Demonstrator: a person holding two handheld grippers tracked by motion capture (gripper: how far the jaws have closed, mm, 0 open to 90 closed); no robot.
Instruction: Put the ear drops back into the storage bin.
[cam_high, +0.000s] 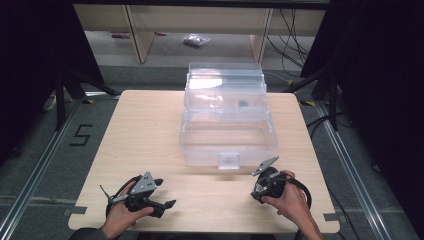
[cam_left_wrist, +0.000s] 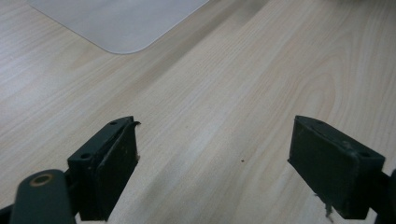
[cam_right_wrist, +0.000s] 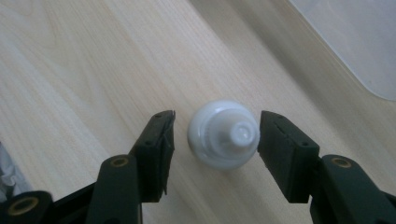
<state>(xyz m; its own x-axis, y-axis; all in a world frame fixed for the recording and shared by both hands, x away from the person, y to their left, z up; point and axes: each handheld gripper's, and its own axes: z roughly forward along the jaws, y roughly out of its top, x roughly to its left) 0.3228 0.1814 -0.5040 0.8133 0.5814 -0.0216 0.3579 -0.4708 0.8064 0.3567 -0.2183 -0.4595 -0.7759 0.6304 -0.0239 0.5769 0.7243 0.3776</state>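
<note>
Right gripper view: right gripper (cam_right_wrist: 212, 140) pointed down at a small white bottle (cam_right_wrist: 223, 134) standing upright on the pale wooden surface (cam_right_wrist: 84, 60), cap end toward the camera. Jaws partly open, one at each side of the bottle; right-hand jaw touching or nearly touching its rim at 3 o'clock, a narrow gap left at 9 o'clock, so not yet gripped. Corner of a clear plastic piece (cam_right_wrist: 355, 42) lying at 1 o'clock.

High view: same gripper (cam_high: 267, 182) at 5 o'clock on the surface (cam_high: 140, 130), held in the person's right hand (cam_high: 290, 200), just short of the front wall of a clear plastic box (cam_high: 227, 125) standing open at the middle toward 12 o'clock. Bottle hidden here beneath the gripper. Left gripper (cam_high: 167, 200) at 7 o'clock, in the left hand (cam_high: 122, 215), well apart from the box.

Left gripper view: left gripper (cam_left_wrist: 212, 158) wide open, holding nothing, bare wood between the jaws, a rounded clear corner (cam_left_wrist: 116, 23) at 11 o'clock.
</note>
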